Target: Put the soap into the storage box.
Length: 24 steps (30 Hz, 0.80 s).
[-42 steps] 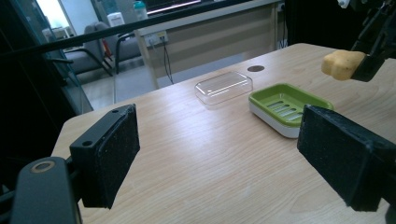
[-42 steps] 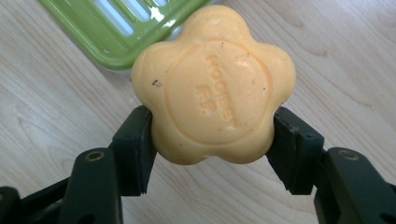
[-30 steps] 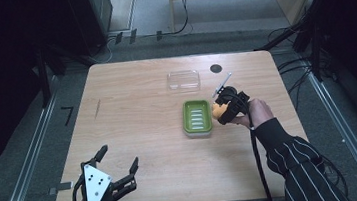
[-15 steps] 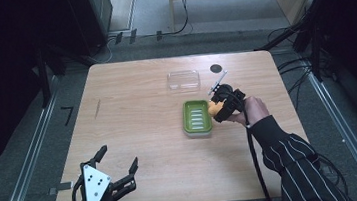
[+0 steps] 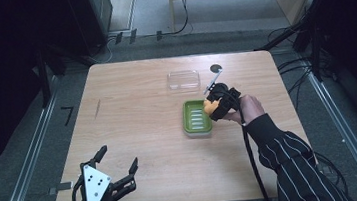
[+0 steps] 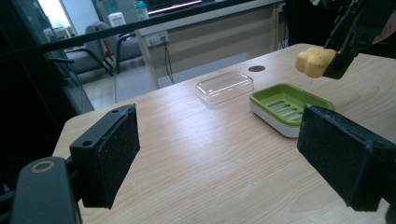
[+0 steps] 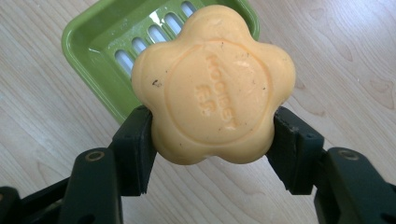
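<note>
In the high view, the left gripper [image 5: 119, 174] sits at the lower left of the frame, by the near edge of the wooden table [image 5: 133, 120]. Its jaws stand apart with nothing between them. Bare tabletop occupies the left half and the centre of the frame.

Right of centre, the right gripper [image 5: 213, 108] is clamped on a yellow flower-shaped soap bar [image 7: 212, 81], one pad on each flank. The bar hangs over the right rim of the green soap dish [image 5: 196, 119], raised clear of it. In the left gripper view the bar [image 6: 314, 61] sits above and beyond the dish [image 6: 290, 105].

Beyond the dish, apart from it, a clear plastic lid [image 5: 183, 79] lies flat on the table. A dark round mark [image 5: 216, 68] lies to its right, near the far edge.
</note>
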Motion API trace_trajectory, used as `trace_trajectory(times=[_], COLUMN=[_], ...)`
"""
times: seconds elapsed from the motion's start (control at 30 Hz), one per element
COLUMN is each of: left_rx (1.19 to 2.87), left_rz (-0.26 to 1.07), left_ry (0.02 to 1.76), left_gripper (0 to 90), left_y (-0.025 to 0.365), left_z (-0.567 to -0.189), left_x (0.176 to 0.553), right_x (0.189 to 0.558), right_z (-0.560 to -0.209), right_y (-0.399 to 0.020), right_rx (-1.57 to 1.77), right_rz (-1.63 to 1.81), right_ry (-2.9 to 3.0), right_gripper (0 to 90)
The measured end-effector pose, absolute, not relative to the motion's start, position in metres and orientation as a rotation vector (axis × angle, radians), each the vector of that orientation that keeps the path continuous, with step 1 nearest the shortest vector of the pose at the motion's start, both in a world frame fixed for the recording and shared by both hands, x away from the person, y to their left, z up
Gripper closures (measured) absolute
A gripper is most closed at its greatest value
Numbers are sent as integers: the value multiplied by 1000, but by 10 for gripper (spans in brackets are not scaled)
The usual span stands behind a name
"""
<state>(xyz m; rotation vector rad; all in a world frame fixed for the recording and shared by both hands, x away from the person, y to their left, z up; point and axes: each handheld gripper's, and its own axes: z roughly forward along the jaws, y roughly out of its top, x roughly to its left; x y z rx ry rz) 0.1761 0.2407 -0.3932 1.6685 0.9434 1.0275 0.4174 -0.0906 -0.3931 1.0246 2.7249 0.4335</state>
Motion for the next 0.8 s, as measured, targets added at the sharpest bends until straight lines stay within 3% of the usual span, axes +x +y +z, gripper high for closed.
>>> trace_trajectory(times=[0.8], left_rx=[1665], left_rz=[1031], left_ry=[949], left_gripper=[130], left_y=[242], left_z=[-393], left_x=[175], right_x=[429], right_z=[-400], right_y=[-61], right_rx=[961], right_rz=[426], right_ry=[2761], right_gripper=[400])
